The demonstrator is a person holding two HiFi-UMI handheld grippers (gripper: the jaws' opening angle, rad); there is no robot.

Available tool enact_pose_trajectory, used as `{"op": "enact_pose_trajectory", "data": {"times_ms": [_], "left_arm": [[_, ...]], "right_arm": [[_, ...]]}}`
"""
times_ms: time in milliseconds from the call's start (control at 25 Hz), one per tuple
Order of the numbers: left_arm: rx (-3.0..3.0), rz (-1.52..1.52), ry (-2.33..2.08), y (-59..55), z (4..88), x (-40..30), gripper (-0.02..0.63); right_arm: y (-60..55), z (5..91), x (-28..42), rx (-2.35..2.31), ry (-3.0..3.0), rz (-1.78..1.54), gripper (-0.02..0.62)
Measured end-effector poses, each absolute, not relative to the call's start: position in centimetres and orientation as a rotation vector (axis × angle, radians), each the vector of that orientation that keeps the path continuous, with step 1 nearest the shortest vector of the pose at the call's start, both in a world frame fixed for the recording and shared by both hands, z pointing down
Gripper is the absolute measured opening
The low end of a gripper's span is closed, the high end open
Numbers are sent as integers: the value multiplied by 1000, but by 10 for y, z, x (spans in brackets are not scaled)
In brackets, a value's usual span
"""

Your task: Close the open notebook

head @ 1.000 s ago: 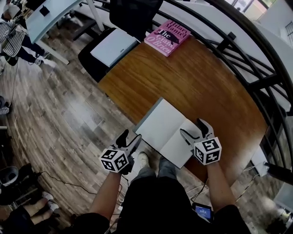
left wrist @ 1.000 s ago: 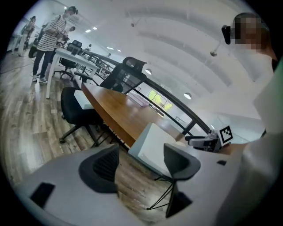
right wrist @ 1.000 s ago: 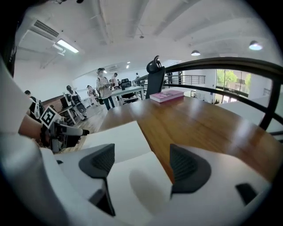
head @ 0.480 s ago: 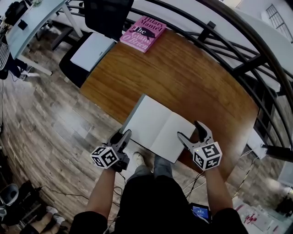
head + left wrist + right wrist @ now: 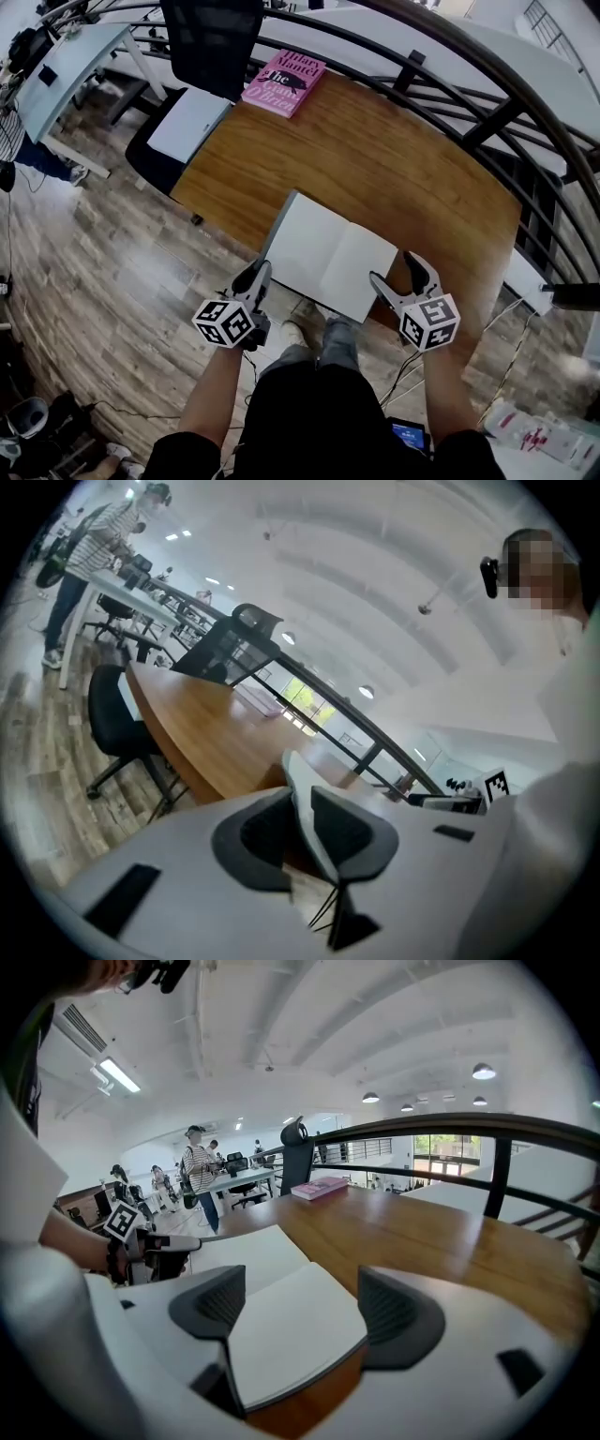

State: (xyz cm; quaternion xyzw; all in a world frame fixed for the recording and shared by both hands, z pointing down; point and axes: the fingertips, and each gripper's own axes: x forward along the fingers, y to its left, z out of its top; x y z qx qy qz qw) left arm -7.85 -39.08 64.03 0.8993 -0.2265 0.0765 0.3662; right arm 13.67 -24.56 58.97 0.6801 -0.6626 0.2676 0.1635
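The left gripper (image 5: 302,803) had gaped wide a second earlier, just off the near left corner of the notebook (image 5: 328,255). Now its jaws had come together on the thin near-left edge of that book's left half, which showed as a pale sliver pinched between the pads in the left gripper view. The notebook itself had not shifted: it still lay open, both white pages up, at the near edge of the wooden table (image 5: 412,159), well apart from the pink book (image 5: 284,82) at the far left end. The right gripper (image 5: 300,1309) stood with its jaws wide apart over the near right corner of the right page, pressing nothing. With the left half gripped, the task looked ready for its main move, by my reading: swinging that half up and over to the right onto the other, provided the right gripper cleared the page first.
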Motion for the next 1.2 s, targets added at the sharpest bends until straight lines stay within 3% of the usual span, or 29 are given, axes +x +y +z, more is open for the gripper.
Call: {"op": "enact_pose_trajectory", "data": {"times_ms": [360, 1200], "left_arm": [[2550, 223, -542, -358, 581, -56, 67], [2656, 203, -470, -244, 518, 8, 69]], "right_arm": [[-197, 558, 128, 2048, -1877, 746, 374], [-128, 509, 187, 1995, -2038, 683, 374]]}}
